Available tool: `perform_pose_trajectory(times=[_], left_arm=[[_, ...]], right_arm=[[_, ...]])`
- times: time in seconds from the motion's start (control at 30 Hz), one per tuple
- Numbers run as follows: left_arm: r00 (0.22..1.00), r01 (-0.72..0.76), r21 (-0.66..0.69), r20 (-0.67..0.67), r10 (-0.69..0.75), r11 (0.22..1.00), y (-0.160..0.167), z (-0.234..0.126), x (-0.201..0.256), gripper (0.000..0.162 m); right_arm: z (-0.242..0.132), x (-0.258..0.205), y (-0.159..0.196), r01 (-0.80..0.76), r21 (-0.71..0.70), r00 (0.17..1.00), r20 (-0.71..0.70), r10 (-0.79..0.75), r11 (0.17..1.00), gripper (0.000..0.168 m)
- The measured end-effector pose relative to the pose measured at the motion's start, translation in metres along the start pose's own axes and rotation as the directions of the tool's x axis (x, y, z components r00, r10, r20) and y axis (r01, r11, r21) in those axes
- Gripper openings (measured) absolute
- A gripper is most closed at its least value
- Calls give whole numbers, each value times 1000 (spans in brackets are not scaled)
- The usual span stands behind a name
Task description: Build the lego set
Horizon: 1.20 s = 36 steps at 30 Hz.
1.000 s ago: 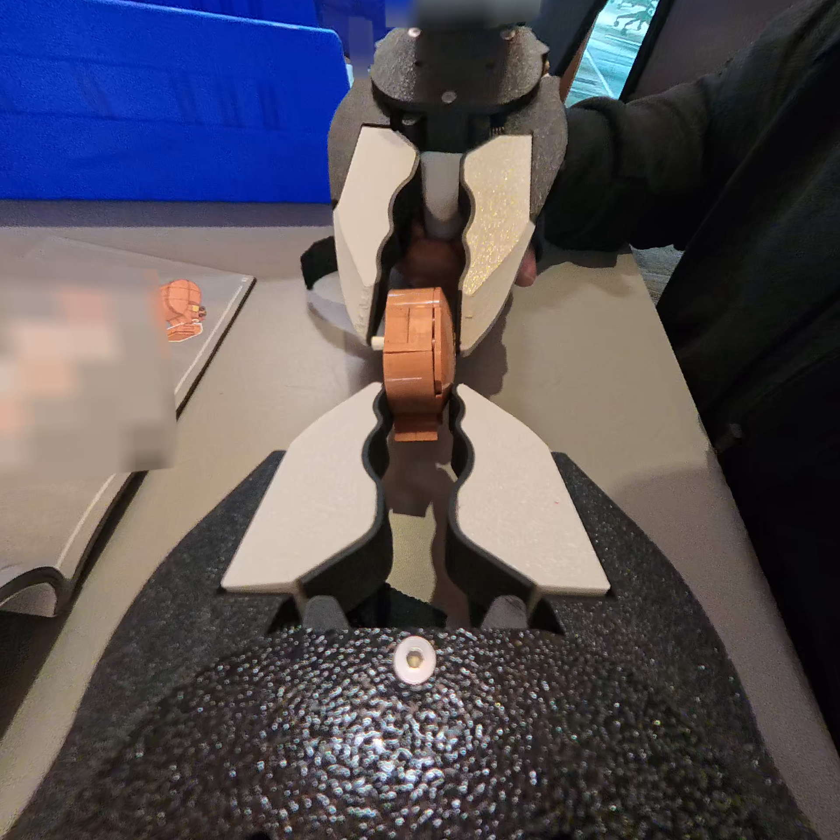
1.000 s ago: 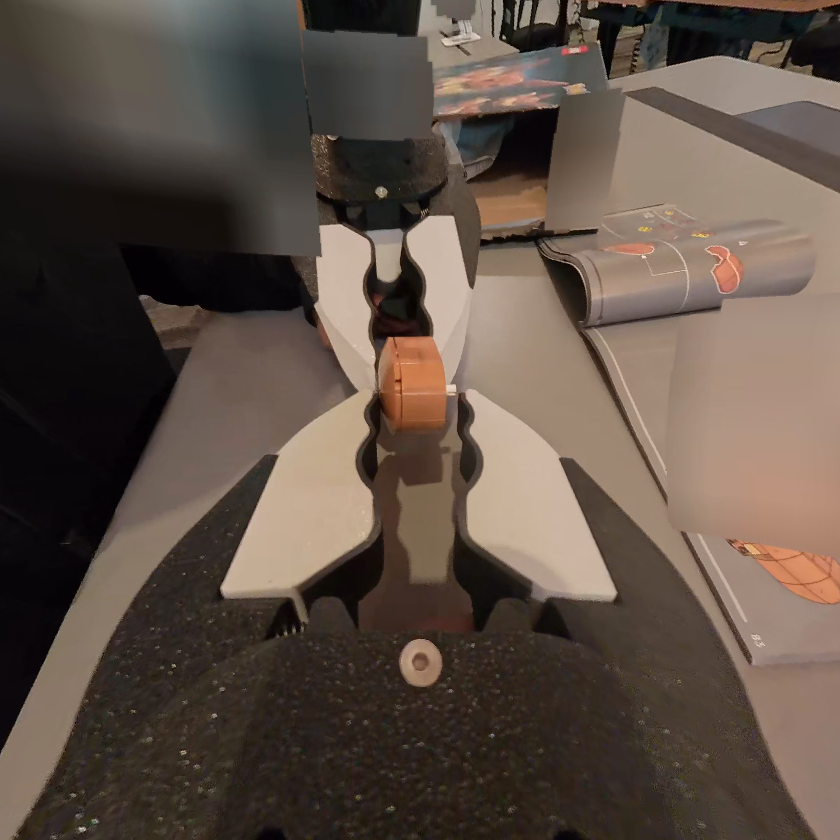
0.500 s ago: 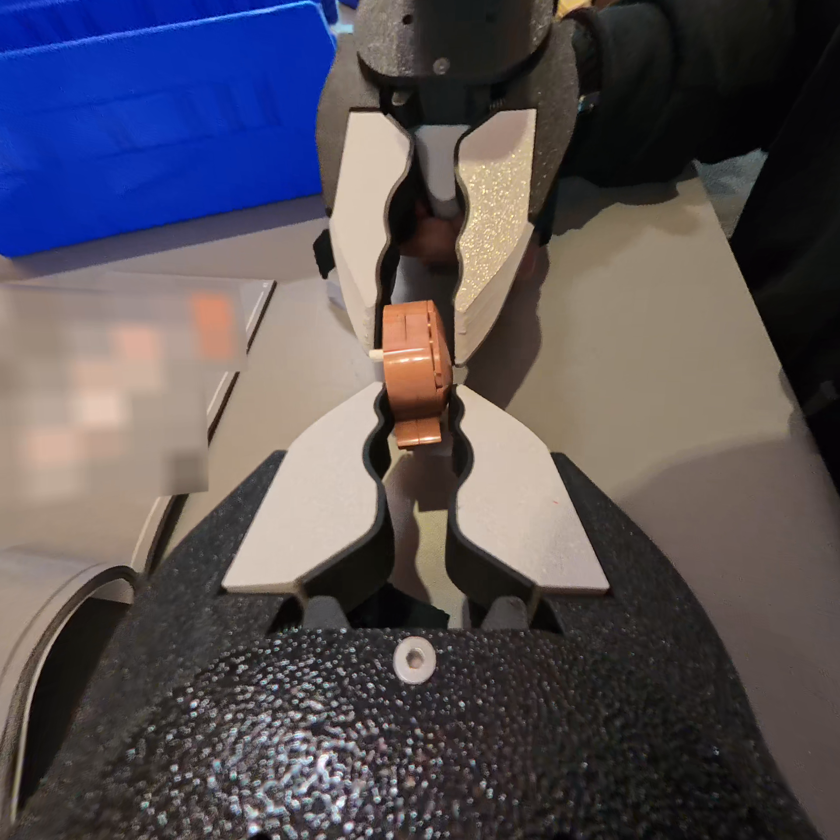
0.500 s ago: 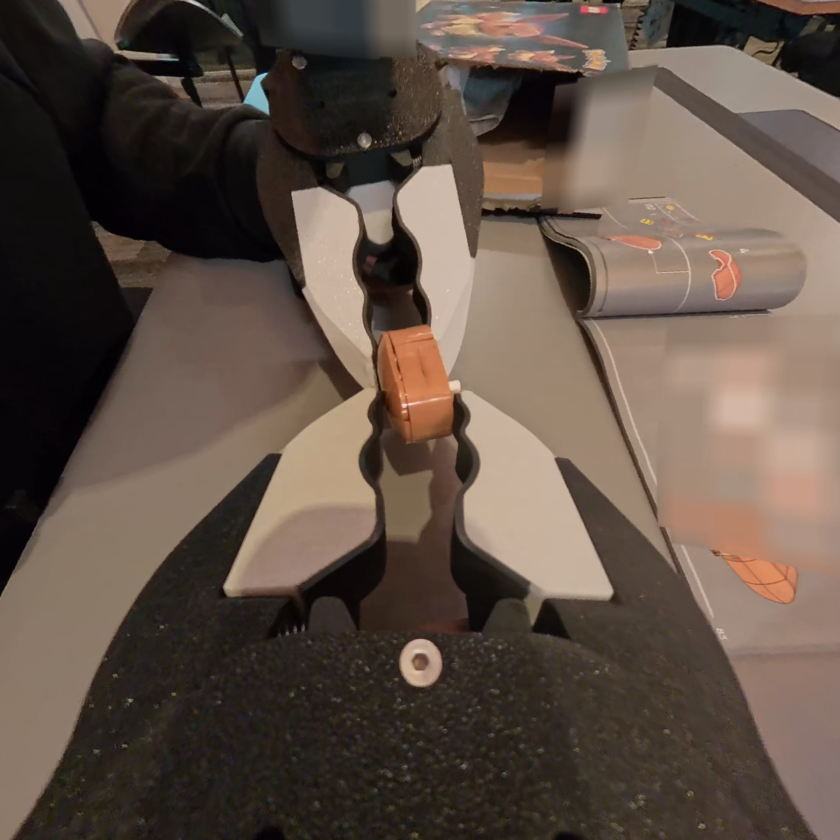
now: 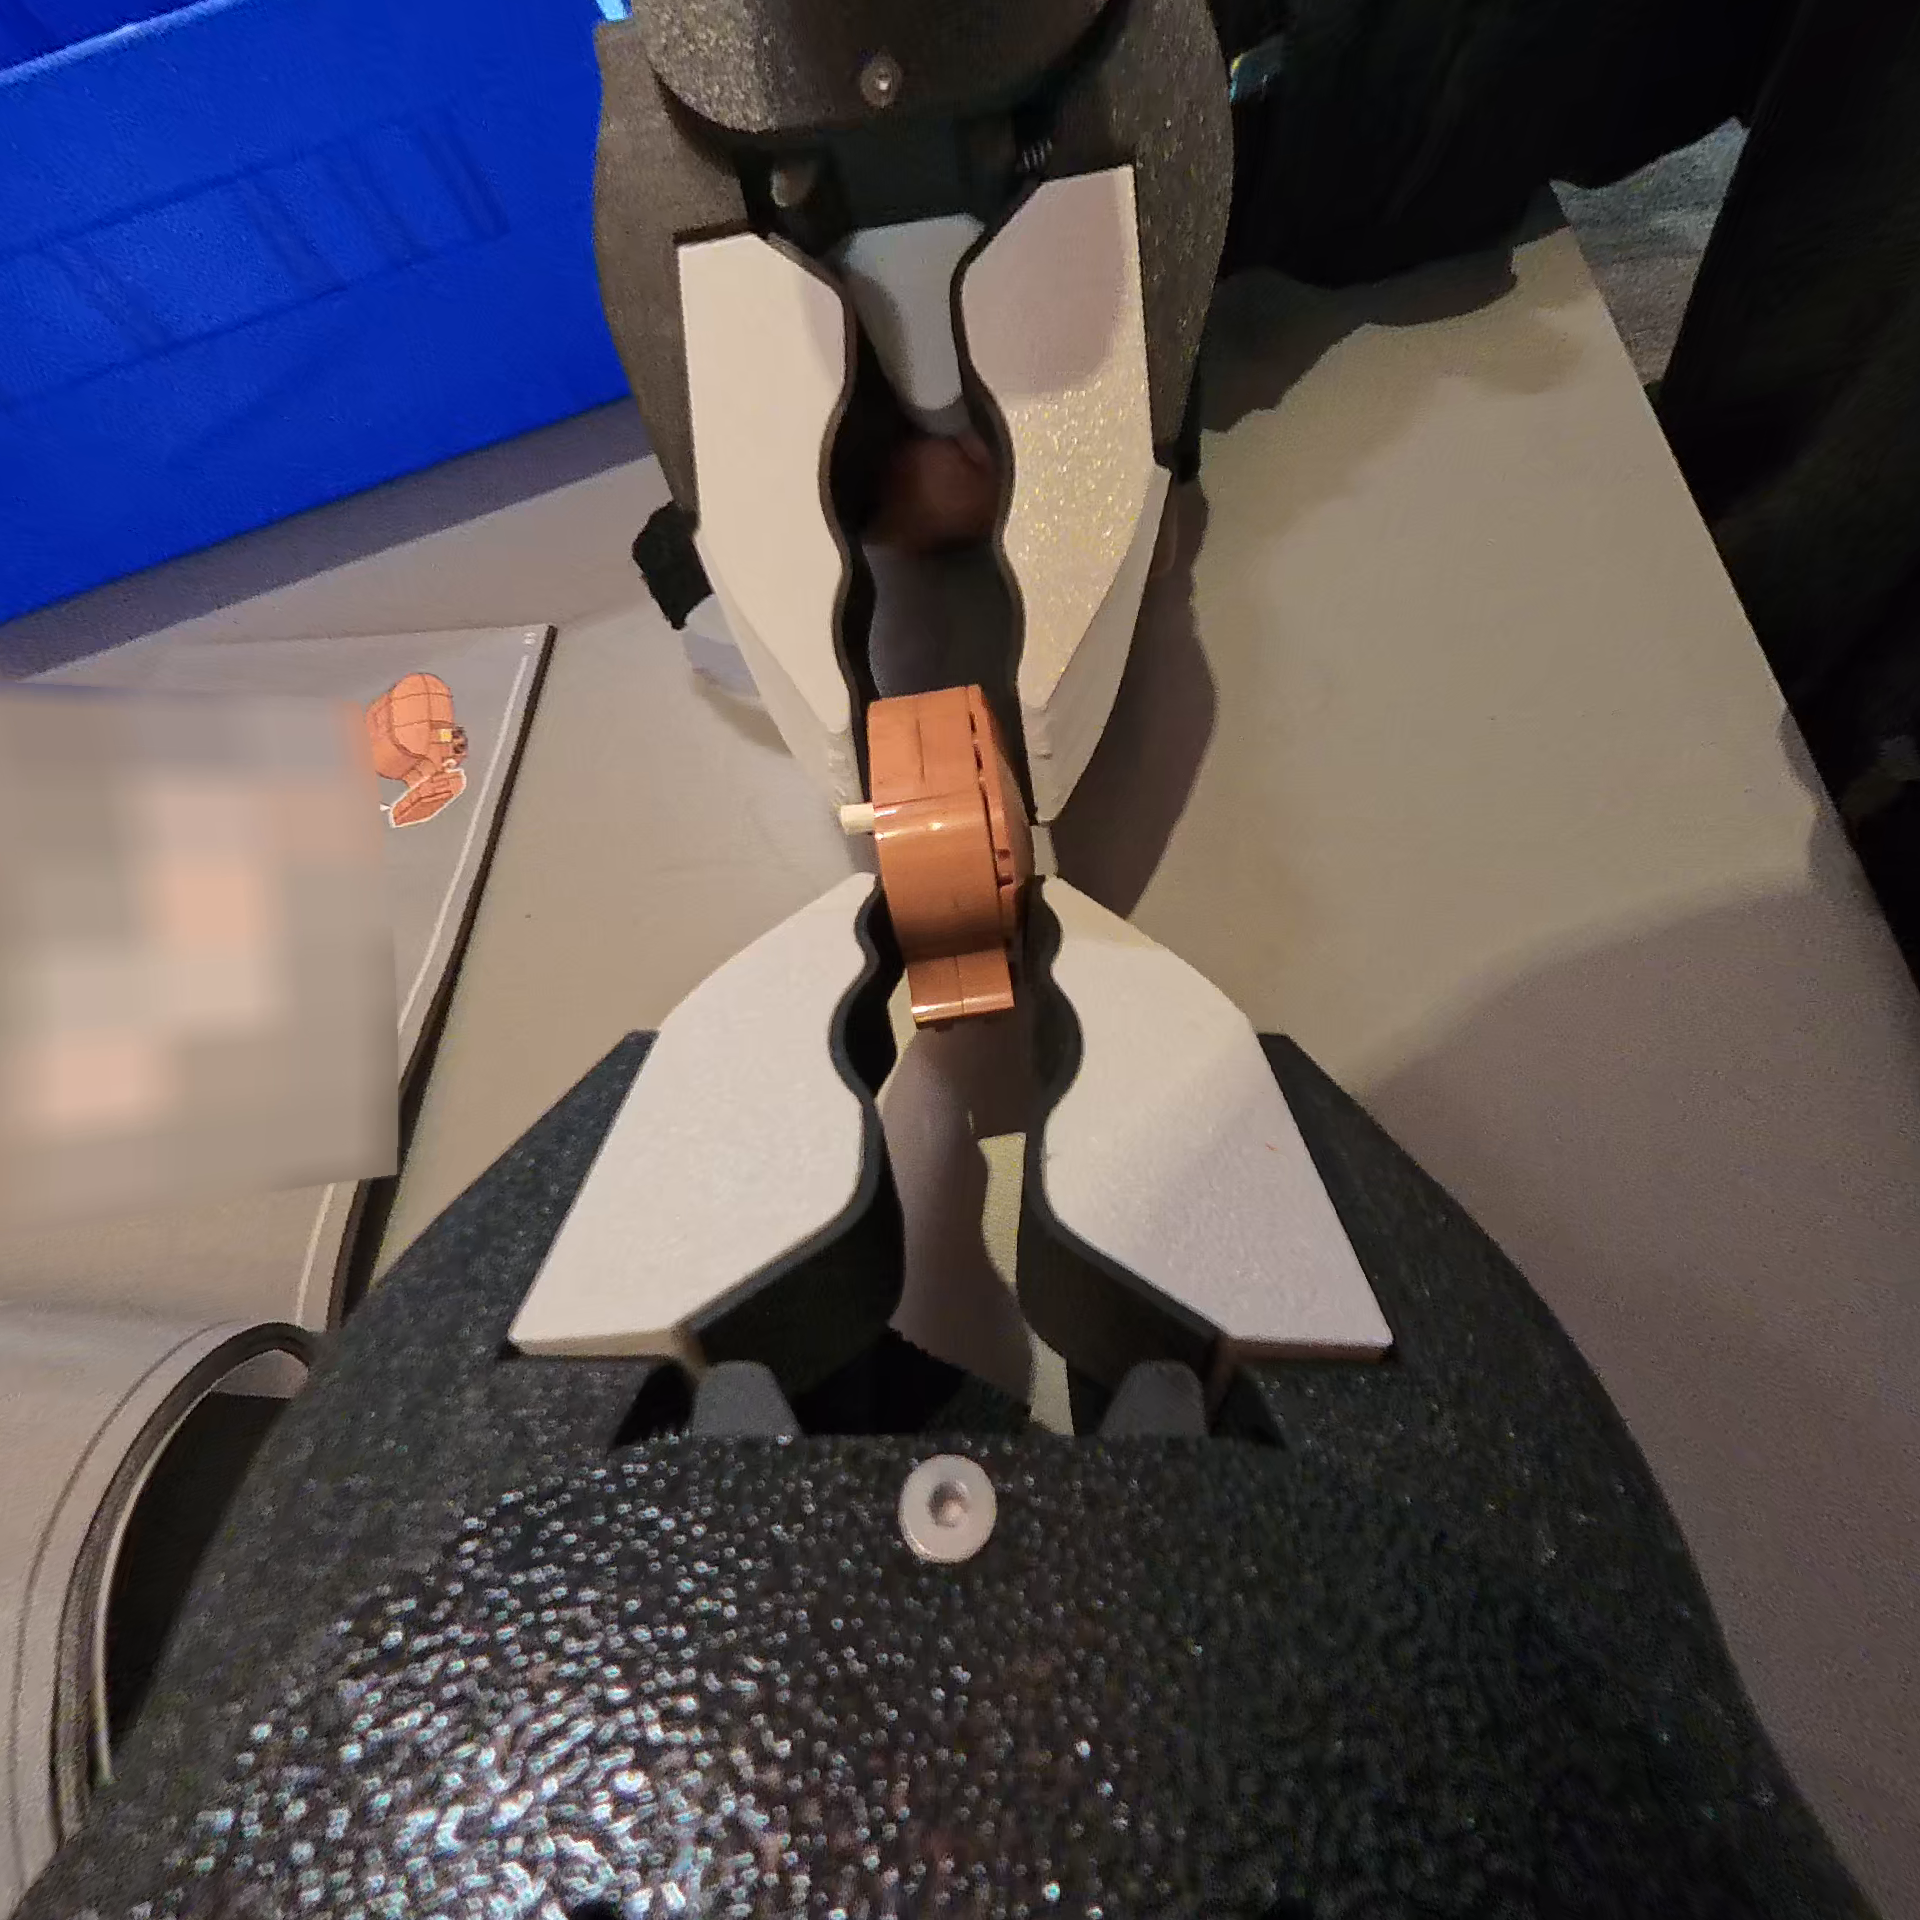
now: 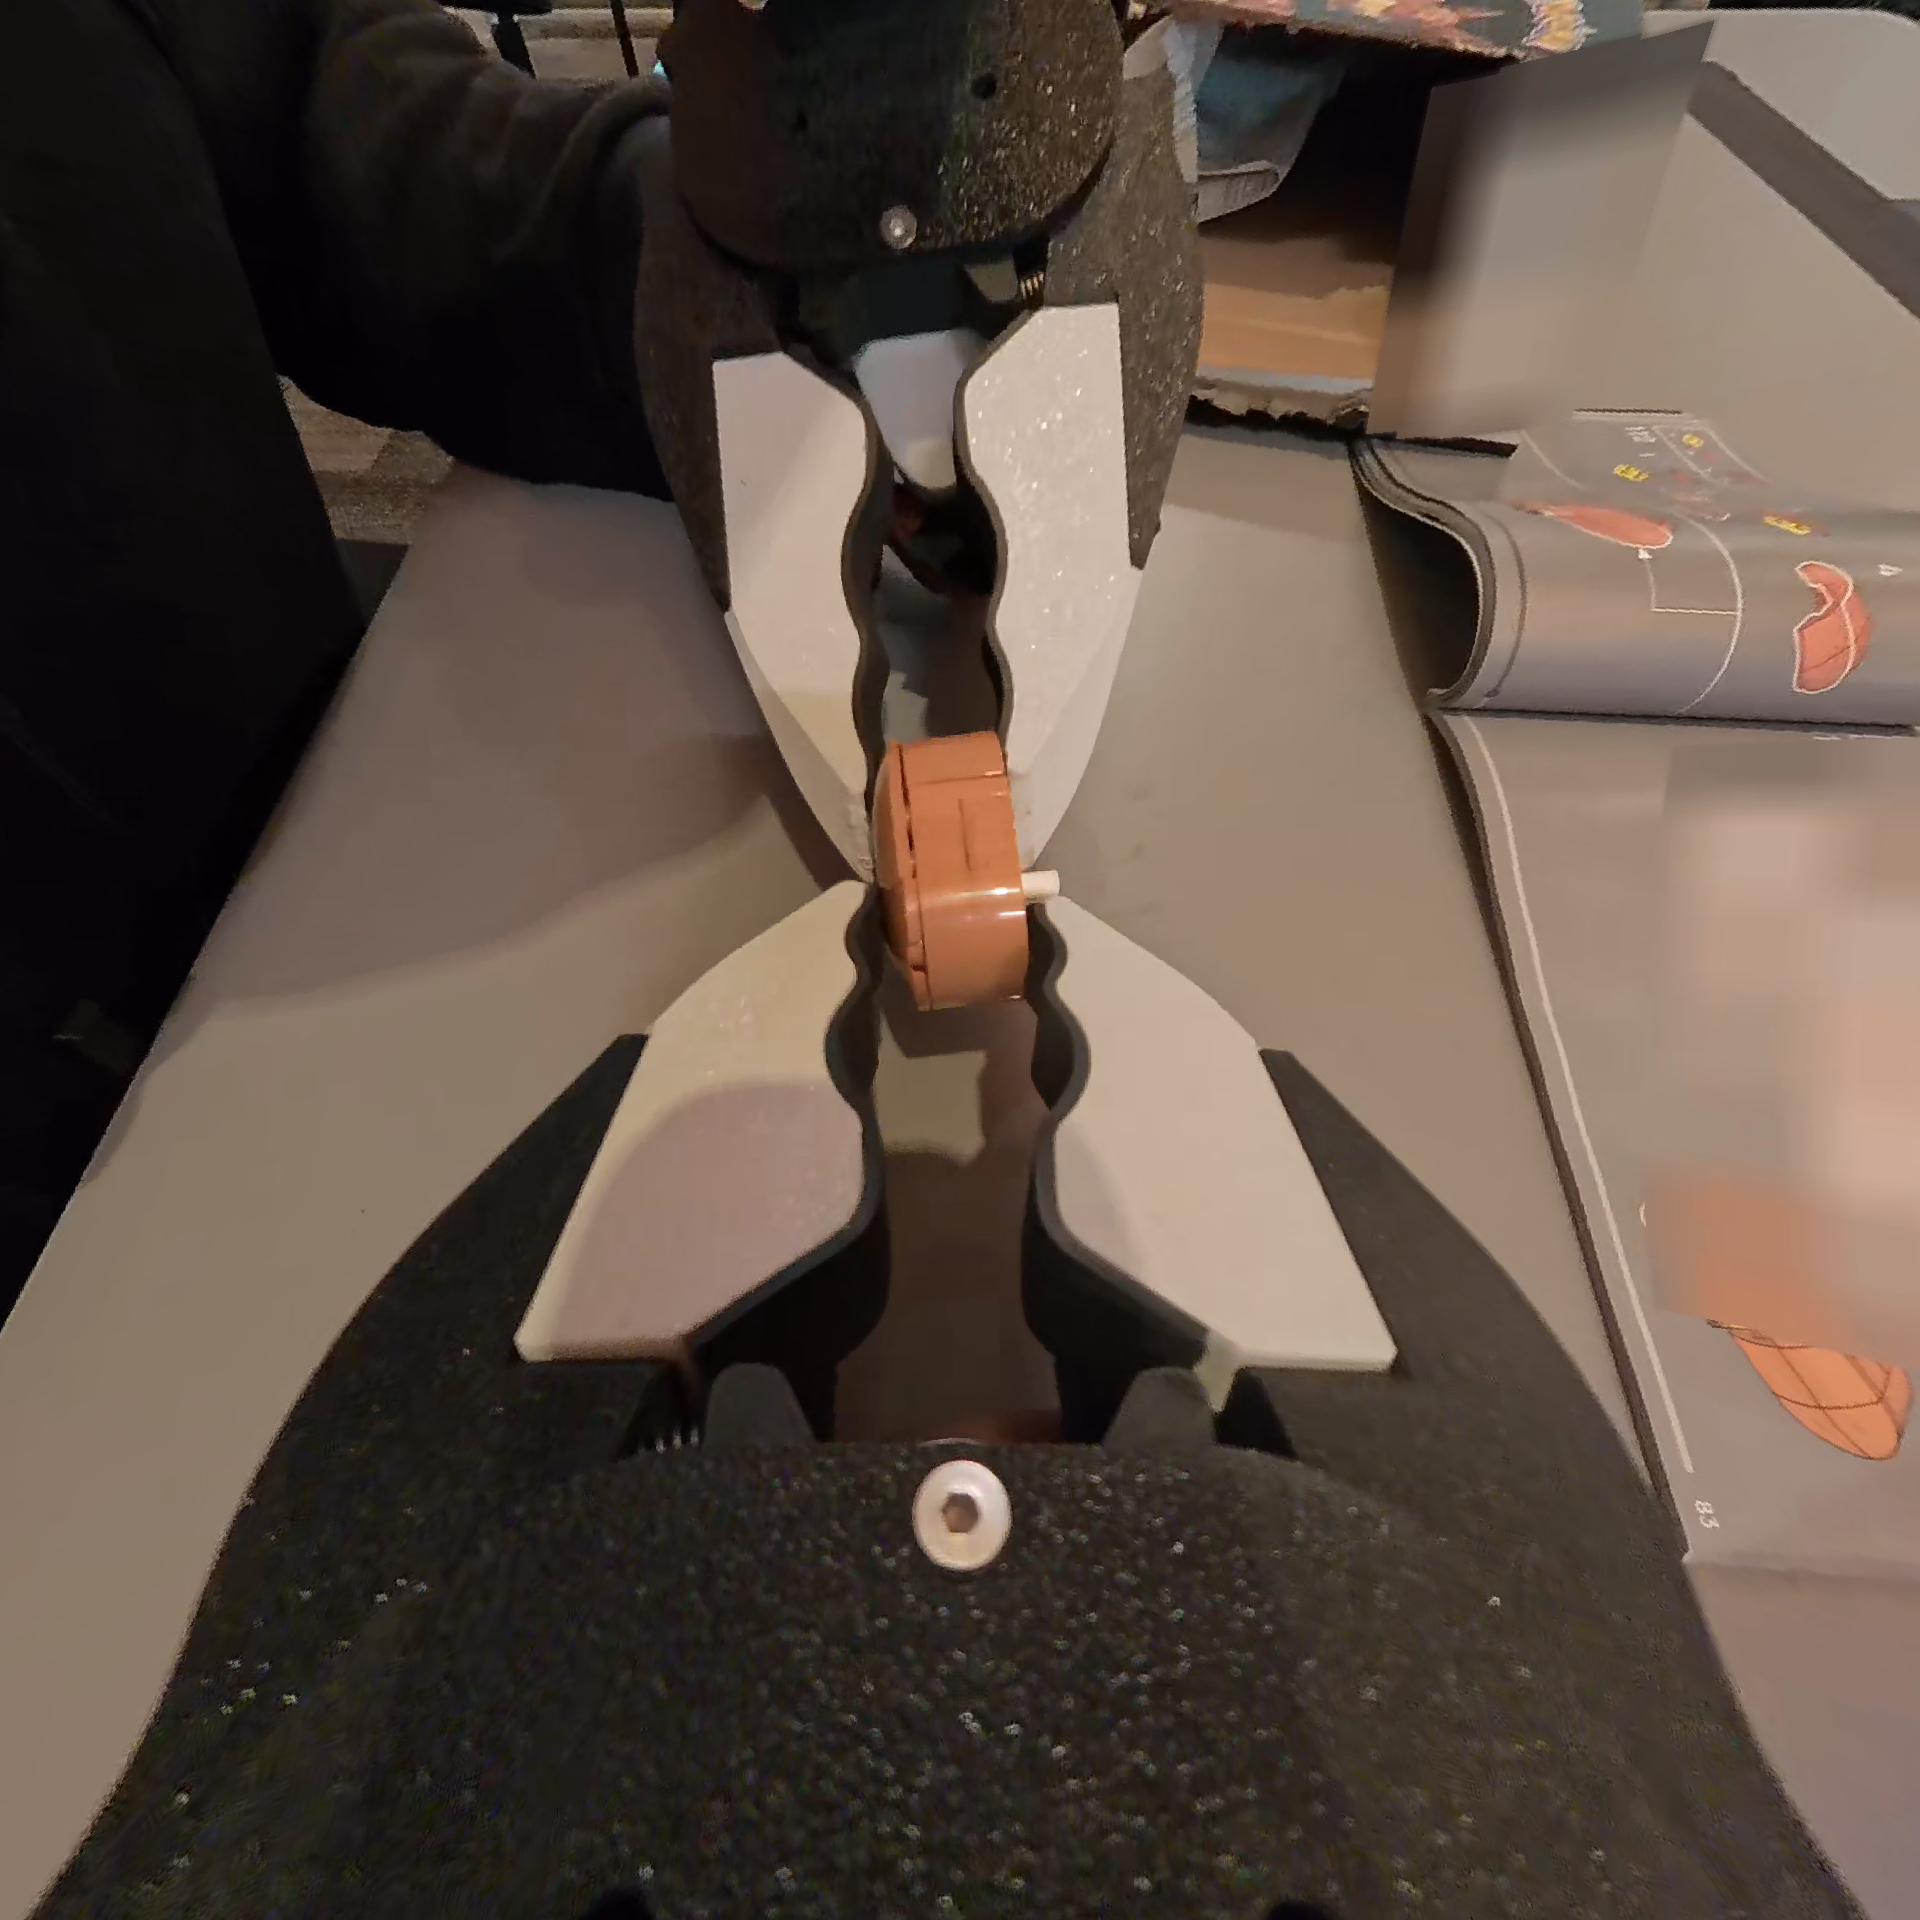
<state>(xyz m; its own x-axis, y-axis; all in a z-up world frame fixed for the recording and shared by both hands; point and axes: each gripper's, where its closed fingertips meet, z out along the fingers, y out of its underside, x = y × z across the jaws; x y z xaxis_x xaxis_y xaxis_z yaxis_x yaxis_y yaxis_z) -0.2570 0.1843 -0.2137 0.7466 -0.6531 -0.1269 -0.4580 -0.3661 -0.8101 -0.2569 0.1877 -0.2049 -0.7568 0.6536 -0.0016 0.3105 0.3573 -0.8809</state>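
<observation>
A round brown lego assembly [image 5: 948,847] with a small white pin on one side is held above the grey table [image 5: 1403,727]. My left gripper [image 5: 956,920] is shut on its near end. My right gripper [image 5: 940,774] comes in from the opposite side, tips facing mine, and is shut on its far end. In the right wrist view the same assembly [image 6: 951,873] sits between my right gripper [image 6: 951,940] and the left gripper [image 6: 945,805]. A small brown part hangs below the assembly. A person's dark sleeve [image 6: 436,260] is behind the left gripper.
An open instruction booklet [image 6: 1621,644] lies beside the grippers on the table; it also shows in the left wrist view [image 5: 457,790]. A blue bin [image 5: 291,312] stands behind it. A cardboard box [image 6: 1299,312] sits at the far end. The table edge [image 5: 1683,499] runs along the person's side. My left and right fingertips are right by each other.
Both grippers have stayed shut on the brown assembly. They have tilted down toward the table together, and the facing gripper now fills more of each view.
</observation>
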Motion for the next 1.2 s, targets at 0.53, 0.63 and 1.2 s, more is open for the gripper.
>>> perform_pose_trajectory(times=[0.53,0.63,1.2], left_arm=[[993,42,266,94,-69,963,-25,-27,-29,44],[992,-35,266,129,0,963,-26,-28,-27,38],[966,250,296,-138,-218,922,-30,-28,-12,0]], right_arm=[[-20,14,-21,-410,185,908,180,379,893,27],[-24,15,-24,-508,191,853,248,459,840,27],[-16,7,-12,-290,119,953,129,274,950,26]])
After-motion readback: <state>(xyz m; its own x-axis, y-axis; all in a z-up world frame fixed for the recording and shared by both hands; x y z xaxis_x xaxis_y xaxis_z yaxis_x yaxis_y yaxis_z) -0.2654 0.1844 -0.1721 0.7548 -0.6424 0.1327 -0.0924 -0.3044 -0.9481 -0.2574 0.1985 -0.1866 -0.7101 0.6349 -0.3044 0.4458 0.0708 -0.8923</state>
